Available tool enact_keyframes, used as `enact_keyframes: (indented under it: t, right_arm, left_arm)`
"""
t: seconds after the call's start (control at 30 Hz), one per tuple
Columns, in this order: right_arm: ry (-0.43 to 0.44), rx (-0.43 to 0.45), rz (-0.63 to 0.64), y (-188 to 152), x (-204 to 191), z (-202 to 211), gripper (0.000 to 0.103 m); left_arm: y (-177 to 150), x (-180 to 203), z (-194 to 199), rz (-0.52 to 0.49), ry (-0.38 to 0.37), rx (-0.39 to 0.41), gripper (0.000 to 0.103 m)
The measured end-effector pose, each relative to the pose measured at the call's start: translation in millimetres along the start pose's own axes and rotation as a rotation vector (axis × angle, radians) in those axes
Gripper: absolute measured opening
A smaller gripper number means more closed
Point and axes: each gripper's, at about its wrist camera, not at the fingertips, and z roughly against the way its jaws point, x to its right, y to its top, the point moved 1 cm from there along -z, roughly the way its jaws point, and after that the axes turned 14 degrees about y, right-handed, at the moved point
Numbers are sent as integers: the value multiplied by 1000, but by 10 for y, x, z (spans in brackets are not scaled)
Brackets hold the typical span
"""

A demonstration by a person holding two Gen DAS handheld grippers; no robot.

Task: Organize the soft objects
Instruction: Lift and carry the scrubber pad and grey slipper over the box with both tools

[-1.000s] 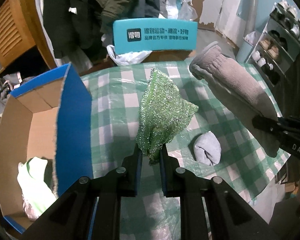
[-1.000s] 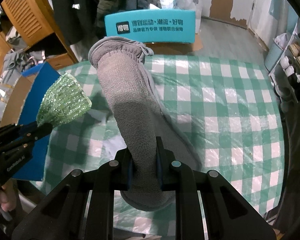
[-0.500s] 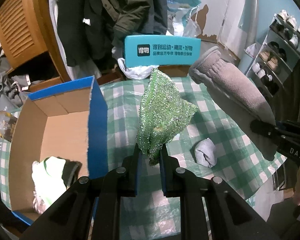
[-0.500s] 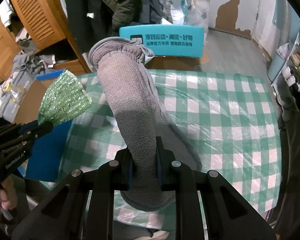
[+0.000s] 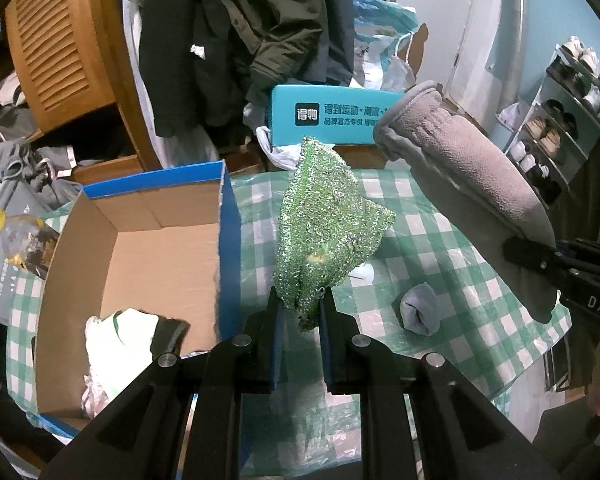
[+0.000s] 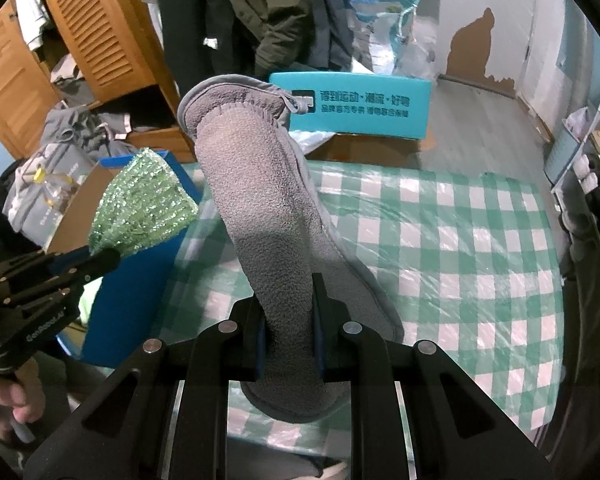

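Observation:
My left gripper (image 5: pixel 300 308) is shut on a sparkly green cloth (image 5: pixel 324 224) and holds it above the checked table (image 5: pixel 452 248), just right of the open blue cardboard box (image 5: pixel 140 248). The cloth also shows in the right wrist view (image 6: pixel 140 208). My right gripper (image 6: pixel 288 320) is shut on a grey fleece slipper (image 6: pixel 256 208) held above the table; the slipper also shows in the left wrist view (image 5: pixel 468 184). A rolled grey sock (image 5: pixel 420 312) lies on the table. A white-green soft item (image 5: pixel 120 336) lies in the box.
A teal box with white lettering (image 5: pixel 324 116) stands behind the table. Dark coats (image 5: pixel 240 32) hang at the back, beside a wooden louvred cabinet (image 5: pixel 60 40). A shoe rack (image 5: pixel 568 112) stands at the right. Bags and clothes (image 5: pixel 16 200) are piled left of the box.
Both grippers have lifted and drawn back with their items, so more of the room shows. The blue box now shows more fully at the left.

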Motion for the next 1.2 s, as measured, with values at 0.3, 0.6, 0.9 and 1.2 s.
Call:
enact_keyframes:
  t: [0.3,0.6,0.9,1.2]
  right_arm:
    - [24,-7,44,96,-275,-85,16]
    - [44,-24,80,172,-516,-208,16]
    - [63,-33,118,268,-815,-313,16]
    - [87,-46,163,372,-1161,-453,16]
  left_arm:
    - [10,-198,109,27,18,23,16]
    - [-29,-470,119,64,38,20,16]
    - [-61,-759,129,108,60,23,16]
    - [-124,-1067,140,153,82,26,16]
